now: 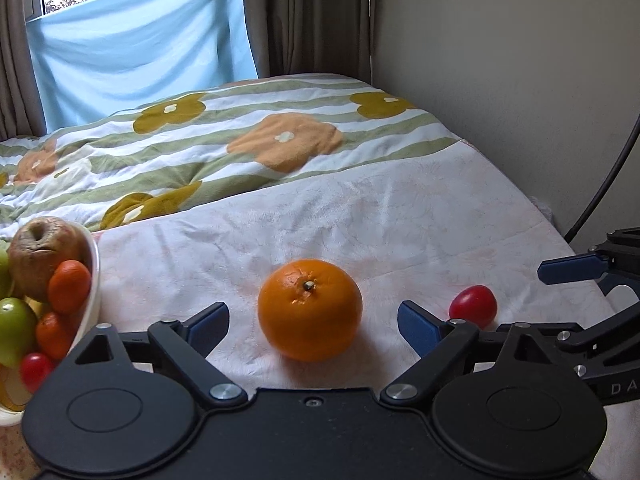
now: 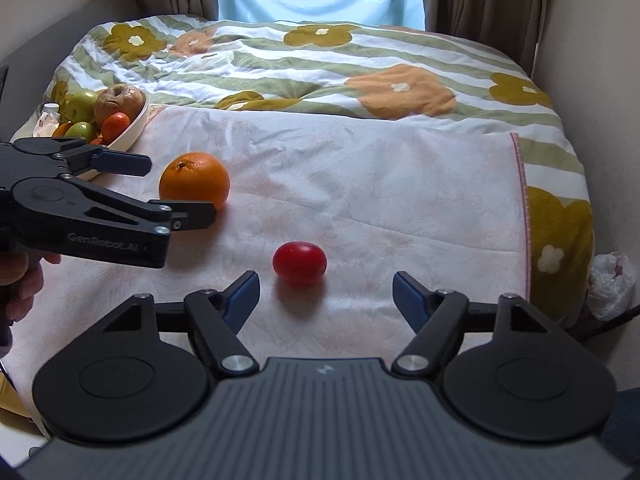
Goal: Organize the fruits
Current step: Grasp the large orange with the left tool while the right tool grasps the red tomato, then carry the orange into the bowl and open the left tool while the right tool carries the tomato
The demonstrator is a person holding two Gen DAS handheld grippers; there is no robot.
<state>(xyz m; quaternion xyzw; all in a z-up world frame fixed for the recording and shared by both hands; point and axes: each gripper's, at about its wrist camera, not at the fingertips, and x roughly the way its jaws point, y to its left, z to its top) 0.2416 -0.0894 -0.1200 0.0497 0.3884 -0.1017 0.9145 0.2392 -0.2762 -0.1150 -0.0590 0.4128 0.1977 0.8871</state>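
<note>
Left gripper point(image 1: 312, 322): spread wide, holding nothing; its blue pads flank the orange without touching it.
Orange point(image 1: 310, 309): sits at 12 o'clock from the left gripper, just ahead of the fingertips, stem end up and tipped slightly toward the camera. It is round, so no long axis constrains the grasp.
Right gripper point(image 2: 325, 292): also spread and empty, fingers pointing up the bed.
Red tomato point(image 2: 299, 262): lies at 12 o'clock from the right gripper, a touch toward 11, just beyond the fingertips. Its long axis runs across the fingers, 9 to 3 o'clock, so the jaws would likely close on its ends.
Nearer hand: the left is nearer the orange, the right nearer the tomato; the two fruits lie well apart on the pale blanket point(image 2: 360, 184).
Bowl point(image 1: 93, 280): white, already heaped with apples and small orange and red fruits, at 9 o'clock from the left gripper, near the orange.
Judged next move: a short advance straight ahead, then closing; the carry to the bowl favours the left side.
</note>
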